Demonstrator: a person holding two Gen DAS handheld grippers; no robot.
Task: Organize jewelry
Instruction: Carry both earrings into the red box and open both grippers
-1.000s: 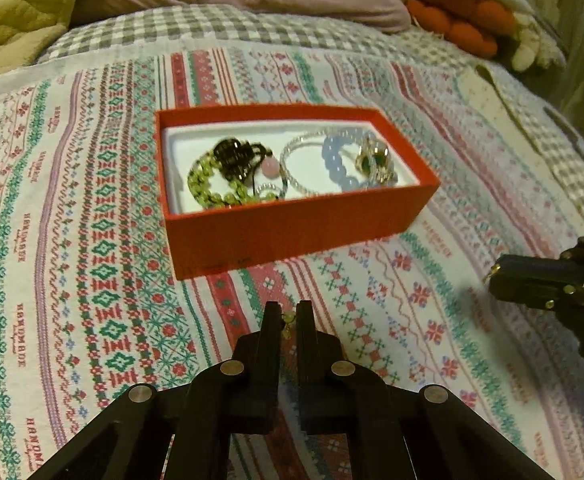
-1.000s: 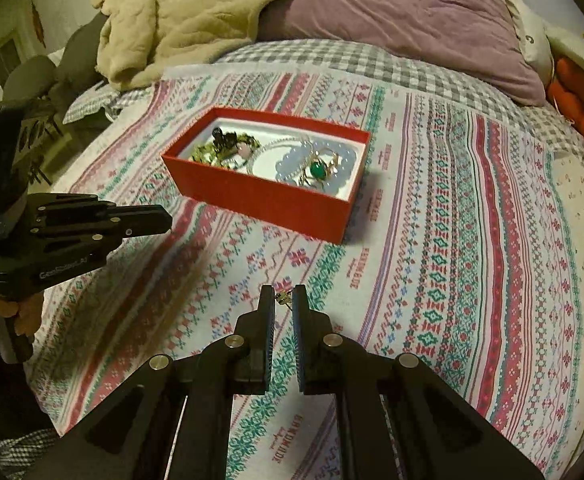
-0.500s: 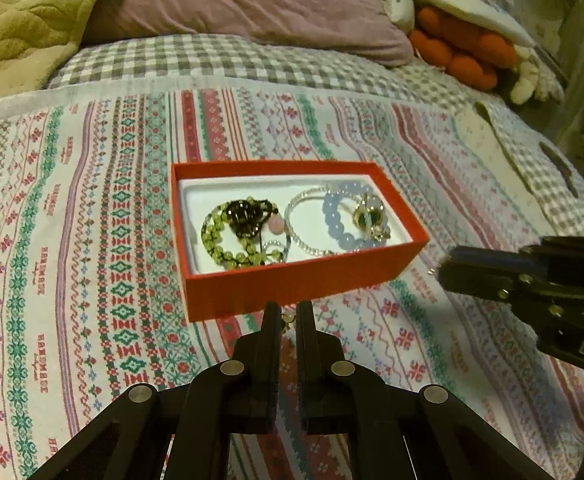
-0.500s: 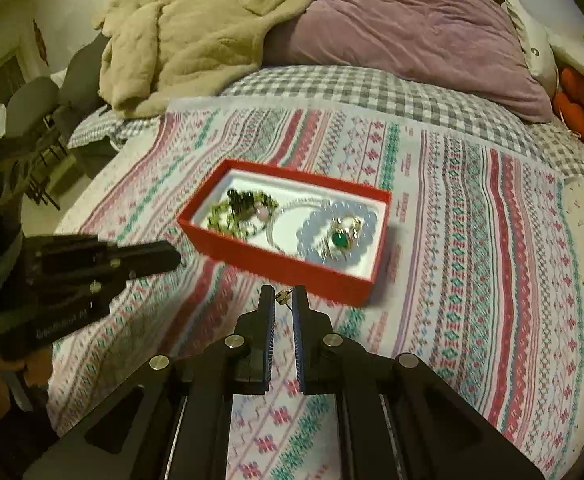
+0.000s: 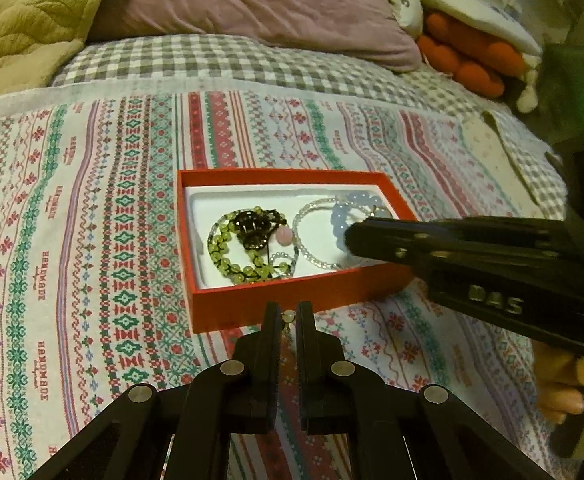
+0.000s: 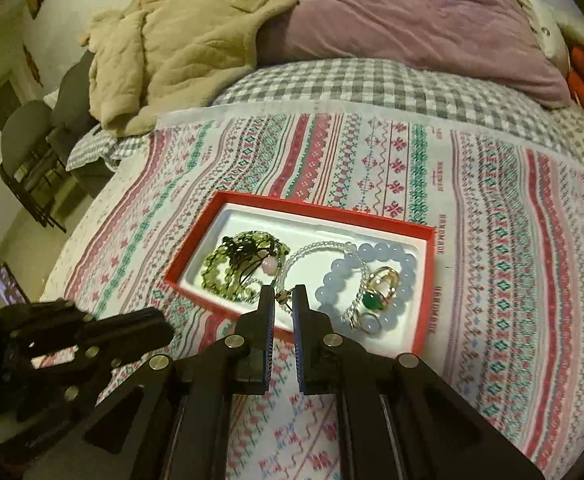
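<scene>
A bed with a patterned cloth [image 5: 91, 240], a purple pillow [image 6: 412, 12] and a beige blanket [image 6: 163, 48] behind. On the cloth sits a red box [image 5: 271, 304] of bracelets [image 6: 231, 272] and rings [image 6: 376, 300]. My right tongs [image 6: 283, 300], over its near wall, nearly shut, pinch a small piece; my left tongs [image 5: 287, 316] just before the box pinch a pale bead [image 5: 288, 315].

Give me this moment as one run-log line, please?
left gripper: shut on small bead piece | right gripper: shut on small trinket, over red box | box holds bracelets and rings | on patterned bedspread
</scene>
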